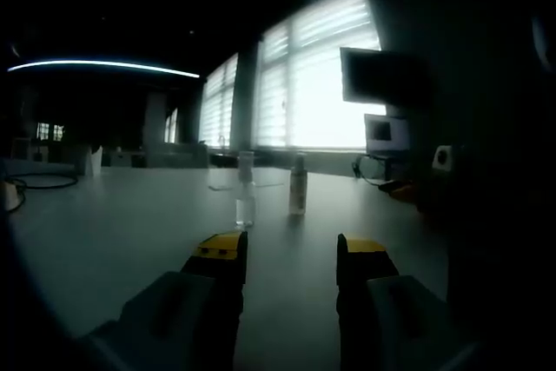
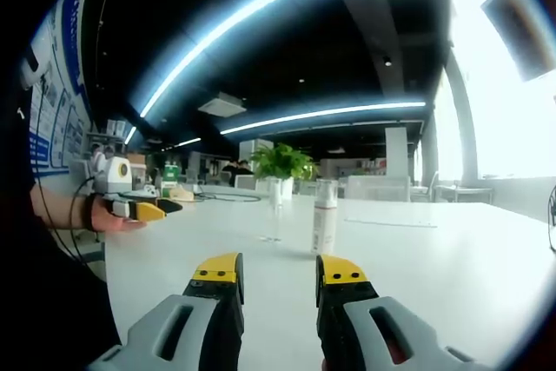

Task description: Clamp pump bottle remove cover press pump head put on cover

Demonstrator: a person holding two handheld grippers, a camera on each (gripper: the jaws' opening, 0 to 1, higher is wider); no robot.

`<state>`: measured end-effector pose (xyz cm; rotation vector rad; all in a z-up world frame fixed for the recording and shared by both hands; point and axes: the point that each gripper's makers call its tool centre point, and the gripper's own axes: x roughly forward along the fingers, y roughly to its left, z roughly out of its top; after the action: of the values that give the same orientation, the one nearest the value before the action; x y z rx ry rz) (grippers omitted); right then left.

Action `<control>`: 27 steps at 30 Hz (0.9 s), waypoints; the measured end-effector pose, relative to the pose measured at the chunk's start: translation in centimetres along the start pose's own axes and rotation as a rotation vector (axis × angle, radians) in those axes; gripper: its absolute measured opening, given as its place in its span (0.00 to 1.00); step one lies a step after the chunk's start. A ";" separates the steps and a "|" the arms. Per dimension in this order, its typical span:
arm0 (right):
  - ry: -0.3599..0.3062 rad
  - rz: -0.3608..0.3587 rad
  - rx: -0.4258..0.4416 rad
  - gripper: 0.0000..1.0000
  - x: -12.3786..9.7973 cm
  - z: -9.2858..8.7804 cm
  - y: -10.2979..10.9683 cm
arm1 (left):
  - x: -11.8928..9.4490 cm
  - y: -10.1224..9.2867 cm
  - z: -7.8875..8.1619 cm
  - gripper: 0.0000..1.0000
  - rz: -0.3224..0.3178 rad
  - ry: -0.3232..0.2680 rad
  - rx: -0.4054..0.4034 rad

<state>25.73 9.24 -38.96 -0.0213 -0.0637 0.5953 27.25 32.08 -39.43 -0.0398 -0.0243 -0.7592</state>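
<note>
Both tongs, the left gripper (image 1: 291, 254) and the right gripper (image 2: 278, 274), stood open and empty above the white table (image 2: 452, 258), the 2 bottles, clear bottle (image 1: 246, 190) and pump bottle (image 2: 325, 216), stood just ahead untouched, so clamping seemed the next step.

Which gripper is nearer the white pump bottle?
Right, probably. The right gripper points at the pump bottle just ahead; the left gripper hangs off to the side, farther away.

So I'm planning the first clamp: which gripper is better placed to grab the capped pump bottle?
Probably the right gripper: the pump bottle stands close ahead, almost between its open jaws. The left gripper is open too, but its view shows the bottle farther off.
</note>
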 end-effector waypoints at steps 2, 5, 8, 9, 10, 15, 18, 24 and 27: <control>0.000 0.000 0.000 0.28 0.0 0.0 0.0 | 0.0 0.0 0.0 0.32 0.000 0.000 0.000; 0.000 0.000 0.001 0.28 0.0 0.0 -0.1 | 0.0 0.0 0.0 0.32 0.002 0.000 0.000; 0.002 0.000 -0.001 0.28 0.0 0.0 0.0 | 0.0 0.0 0.1 0.32 0.004 -0.002 0.000; 0.001 0.000 0.000 0.28 0.0 0.0 0.0 | 0.0 0.0 0.1 0.32 0.007 -0.003 0.001; 0.002 0.000 0.000 0.28 0.0 0.0 0.0 | 0.0 0.0 0.1 0.32 0.009 -0.004 -0.001; 0.003 0.000 0.000 0.28 0.0 -0.1 -0.1 | -0.1 0.1 0.2 0.32 0.014 -0.009 -0.010; 0.002 0.000 0.003 0.28 0.0 0.0 -0.1 | -0.2 0.1 0.3 0.30 0.020 -0.014 -0.014; 0.000 0.001 0.004 0.27 0.0 0.0 -0.1 | -0.2 0.2 0.6 0.26 0.023 -0.026 -0.016; 0.001 0.001 0.003 0.27 0.0 -0.1 -0.2 | -0.2 0.1 0.4 0.26 0.015 -0.021 -0.013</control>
<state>25.85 9.03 -39.04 -0.0184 -0.0619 0.5963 27.14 32.30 -38.99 -0.0601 -0.0389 -0.7438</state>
